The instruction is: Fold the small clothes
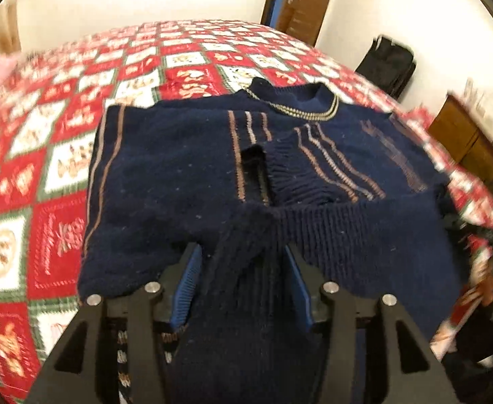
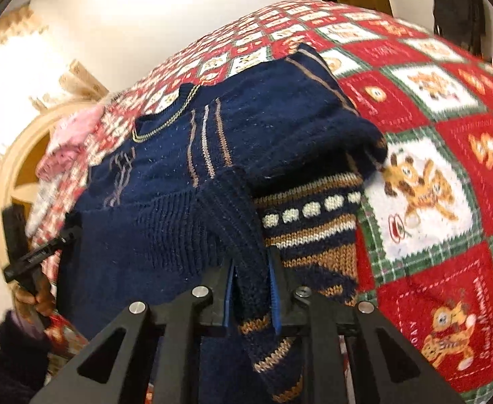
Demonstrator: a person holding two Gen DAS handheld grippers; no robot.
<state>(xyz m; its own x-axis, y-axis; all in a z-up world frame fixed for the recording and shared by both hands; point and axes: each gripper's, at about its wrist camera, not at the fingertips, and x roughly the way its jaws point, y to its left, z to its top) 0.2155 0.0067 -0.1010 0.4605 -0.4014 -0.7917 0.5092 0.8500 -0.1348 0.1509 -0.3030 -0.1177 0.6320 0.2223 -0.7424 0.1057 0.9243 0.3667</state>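
Note:
A navy knit sweater with tan stripes and a gold-trimmed collar lies on the bed, sleeves folded inward. My left gripper is shut on the sweater's ribbed bottom hem, which bunches up between the blue pads. My right gripper is shut on the same hem at the other side; the sweater lies ahead of it. A patterned tan, white and navy band of the sweater shows under the lifted hem. The left gripper shows at the left edge of the right wrist view.
The bed carries a red, green and white Christmas quilt, which also shows in the right wrist view. A pink garment lies near the bed's far end. A brown door, a black bag and wooden furniture stand beyond the bed.

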